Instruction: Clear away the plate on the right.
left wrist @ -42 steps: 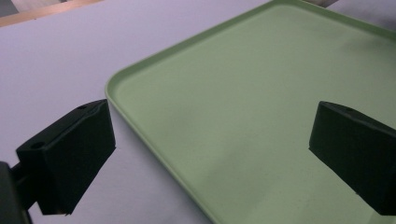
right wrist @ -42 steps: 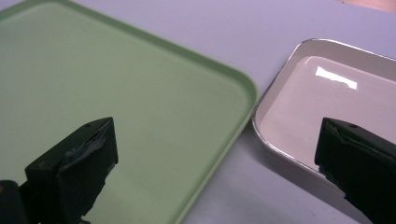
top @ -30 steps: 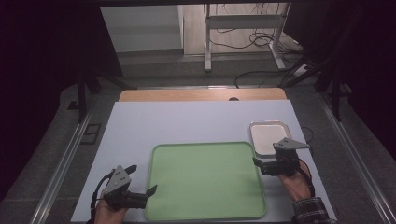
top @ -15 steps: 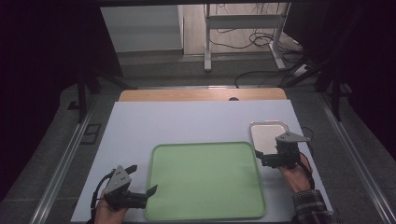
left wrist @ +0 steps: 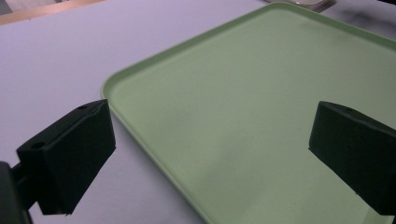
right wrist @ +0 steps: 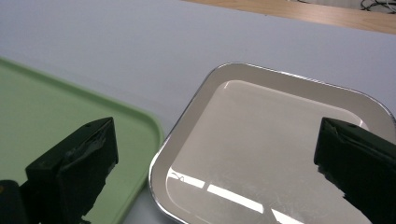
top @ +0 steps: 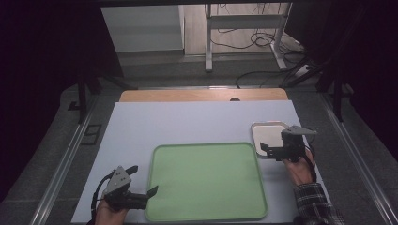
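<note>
Trays are counted as two on the white table (top: 187, 122) — one green tray (top: 206, 180) and one small metal tray (top: 266, 136), set just beside its far right corner. The right gripper (top: 267, 151) is held over the metal tray, jaws apart. The left gripper (top: 151, 193) is kept at the green tray's near left edge — jaws apart, nothing held.

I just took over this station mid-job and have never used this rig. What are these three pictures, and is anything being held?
No robot here: a person holds handheld tongs in each hand. The high view looks down on the white table. The left tongs sit at the near left corner of the large flat green plastic tray. The right tongs hover by the small shiny rounded metal tray, right of the green one. The other two pictures come from cameras on the tongs, looking along their black jaws. Both stand wide open and hold nothing.
</note>
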Action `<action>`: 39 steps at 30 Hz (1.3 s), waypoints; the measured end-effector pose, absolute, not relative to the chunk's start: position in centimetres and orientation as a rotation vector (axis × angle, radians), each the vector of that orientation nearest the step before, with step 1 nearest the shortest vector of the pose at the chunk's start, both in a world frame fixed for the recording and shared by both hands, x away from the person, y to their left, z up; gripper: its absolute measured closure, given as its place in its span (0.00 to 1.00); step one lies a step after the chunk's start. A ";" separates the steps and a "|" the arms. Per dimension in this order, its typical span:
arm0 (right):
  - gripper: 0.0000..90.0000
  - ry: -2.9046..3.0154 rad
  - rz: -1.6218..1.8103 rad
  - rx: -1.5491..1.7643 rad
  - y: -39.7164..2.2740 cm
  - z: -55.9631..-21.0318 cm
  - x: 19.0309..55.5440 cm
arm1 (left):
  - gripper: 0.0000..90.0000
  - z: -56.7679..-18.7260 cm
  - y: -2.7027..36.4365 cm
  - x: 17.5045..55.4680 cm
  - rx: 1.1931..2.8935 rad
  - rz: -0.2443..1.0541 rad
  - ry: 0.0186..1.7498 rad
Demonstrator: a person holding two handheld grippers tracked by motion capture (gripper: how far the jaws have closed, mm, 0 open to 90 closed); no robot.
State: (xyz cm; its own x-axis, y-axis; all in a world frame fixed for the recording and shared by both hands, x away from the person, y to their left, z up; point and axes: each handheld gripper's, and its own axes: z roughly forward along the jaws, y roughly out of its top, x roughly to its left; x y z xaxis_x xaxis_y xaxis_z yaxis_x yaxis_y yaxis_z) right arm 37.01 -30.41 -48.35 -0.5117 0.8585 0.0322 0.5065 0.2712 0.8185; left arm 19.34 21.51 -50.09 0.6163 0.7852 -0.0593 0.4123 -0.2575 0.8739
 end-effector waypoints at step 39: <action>0.41 1.970 0.885 1.598 -35.7 -48.9 41.9 | 0.01 -50.1 21.3 19.4 1.898 0.477 0.952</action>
State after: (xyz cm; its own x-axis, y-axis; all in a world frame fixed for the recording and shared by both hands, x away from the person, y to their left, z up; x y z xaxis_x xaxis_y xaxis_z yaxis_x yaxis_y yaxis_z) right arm 41.86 -35.69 -48.89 -0.2266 0.9727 0.0493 0.6828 0.1226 0.7202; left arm 19.45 21.32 -50.13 0.6244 0.7788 -0.0597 0.4182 -0.2688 0.8677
